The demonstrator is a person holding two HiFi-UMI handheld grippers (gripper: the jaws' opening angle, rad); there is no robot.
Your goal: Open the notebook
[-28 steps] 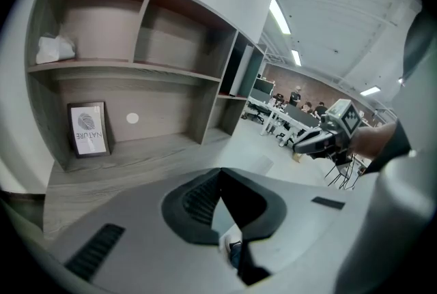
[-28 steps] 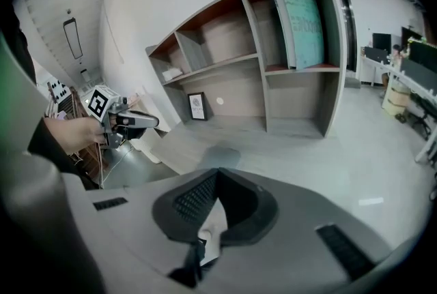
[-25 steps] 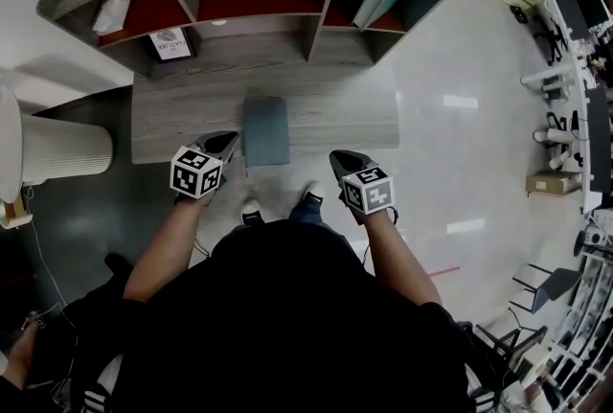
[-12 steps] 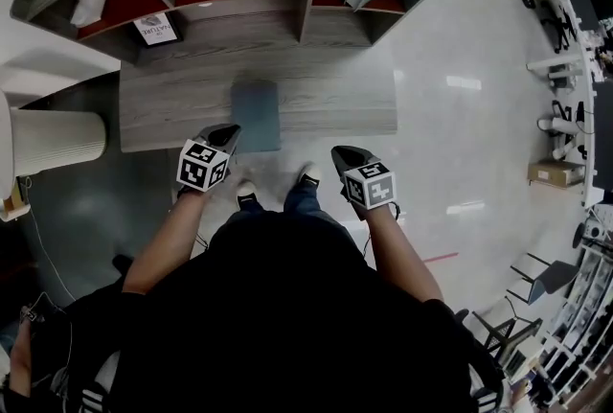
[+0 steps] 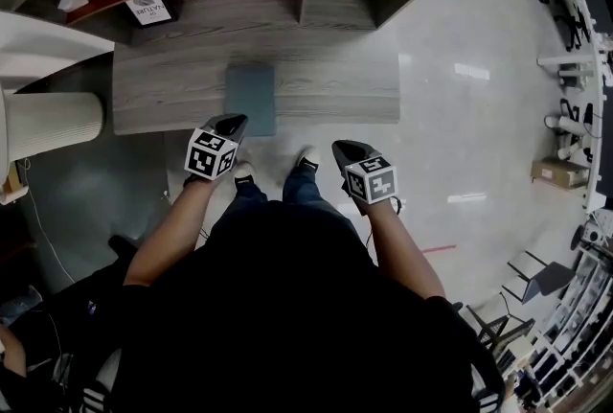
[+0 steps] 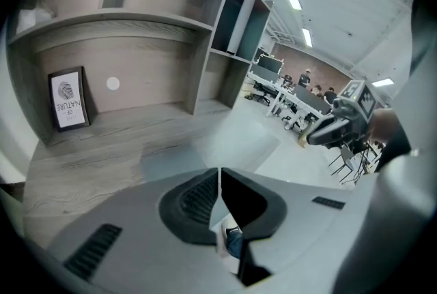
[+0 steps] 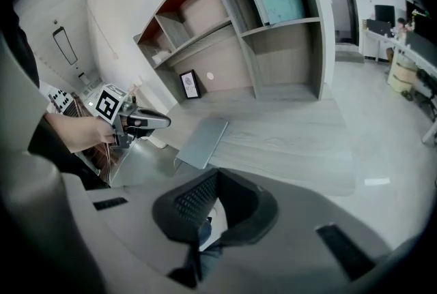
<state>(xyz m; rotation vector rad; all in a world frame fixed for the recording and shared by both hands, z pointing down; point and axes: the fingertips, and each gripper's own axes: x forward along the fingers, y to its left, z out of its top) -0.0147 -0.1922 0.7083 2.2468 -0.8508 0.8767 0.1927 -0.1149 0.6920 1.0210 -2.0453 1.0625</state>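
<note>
While the notebook [image 5: 250,98] lies closed near the front edge of the wooden ledge [image 5: 335,85], left gripper [image 5: 232,123] and right gripper [image 5: 344,149] hover short of it, jaws together, empty. Suggest: part one pair, catch only the cover's free edge, pin the rest.

Matt notebook [image 5: 250,98], wood-grain desk [image 5: 335,85], glossy floor [image 5: 460,143].
</note>
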